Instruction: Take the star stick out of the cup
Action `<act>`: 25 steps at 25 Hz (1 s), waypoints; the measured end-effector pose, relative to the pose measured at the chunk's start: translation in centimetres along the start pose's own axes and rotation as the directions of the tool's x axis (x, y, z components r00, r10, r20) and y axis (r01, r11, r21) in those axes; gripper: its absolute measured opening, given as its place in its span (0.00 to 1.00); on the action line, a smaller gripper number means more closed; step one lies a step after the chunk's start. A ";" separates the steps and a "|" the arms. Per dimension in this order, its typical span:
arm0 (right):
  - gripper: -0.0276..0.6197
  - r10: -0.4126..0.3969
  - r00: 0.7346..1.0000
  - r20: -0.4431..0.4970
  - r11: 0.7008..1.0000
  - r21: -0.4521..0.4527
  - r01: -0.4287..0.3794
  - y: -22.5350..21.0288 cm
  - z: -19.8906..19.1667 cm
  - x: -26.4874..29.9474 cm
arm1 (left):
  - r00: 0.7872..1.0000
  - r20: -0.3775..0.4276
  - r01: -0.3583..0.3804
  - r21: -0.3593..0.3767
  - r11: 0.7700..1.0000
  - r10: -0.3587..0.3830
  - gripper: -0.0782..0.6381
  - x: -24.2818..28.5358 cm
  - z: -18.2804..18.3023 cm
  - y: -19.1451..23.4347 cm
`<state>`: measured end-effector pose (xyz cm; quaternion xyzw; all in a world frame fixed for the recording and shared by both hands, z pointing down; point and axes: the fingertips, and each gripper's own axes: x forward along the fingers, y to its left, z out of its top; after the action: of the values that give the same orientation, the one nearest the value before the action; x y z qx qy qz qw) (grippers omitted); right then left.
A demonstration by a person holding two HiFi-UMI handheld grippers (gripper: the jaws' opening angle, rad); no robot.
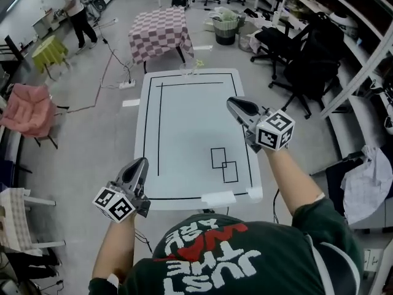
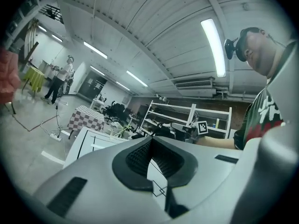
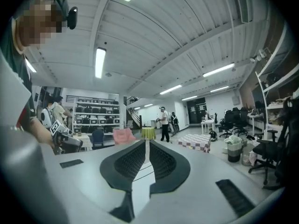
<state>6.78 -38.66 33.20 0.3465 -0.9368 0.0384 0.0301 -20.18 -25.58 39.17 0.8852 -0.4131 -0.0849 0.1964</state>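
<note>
So the grey left gripper (image 1: 142, 163) and right gripper (image 1: 233, 102) are both closed and empty at the near end of the white black-lined table (image 1: 184, 121), and the small clear cup (image 1: 186, 71) with the yellowish star stick (image 1: 196, 63) sits at the far edge.

Head view: steeply down over white table (image 1: 184, 121). Gripper views: low, close behind own jaws, looking across same table.

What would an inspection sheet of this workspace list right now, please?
Surface: white table, black tape outlines.
Job's things: what looks like the cup at the far edge; stick too small to tell.
Clutter: white tape strip at near edge.
Grippers: left gripper and right gripper shut, empty.
Cables: cord and power strip on floor.
Surroundings: checkered table, office chairs, a person.
</note>
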 end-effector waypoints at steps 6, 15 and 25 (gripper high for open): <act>0.23 -0.004 0.998 -0.059 0.999 -0.040 0.002 -12.2 -2.1 10.2 | 1.000 -0.008 -0.014 0.002 1.000 0.014 0.11 13.6 1.7 7.4; 0.29 -0.006 0.994 -0.111 0.995 -0.104 -0.006 -22.2 -7.7 19.7 | 0.998 -0.050 -0.044 -0.025 0.999 0.043 0.11 24.7 -2.5 15.8; 0.31 0.031 0.991 -0.129 0.991 -0.122 -0.047 -26.5 -15.2 28.7 | 0.995 -0.089 -0.055 -0.078 0.995 0.048 0.11 31.7 -7.8 22.3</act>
<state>2.73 -75.83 52.08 0.3225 -0.9401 0.0023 0.1102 -12.88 -60.61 55.91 0.8686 -0.4230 -0.0577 0.2517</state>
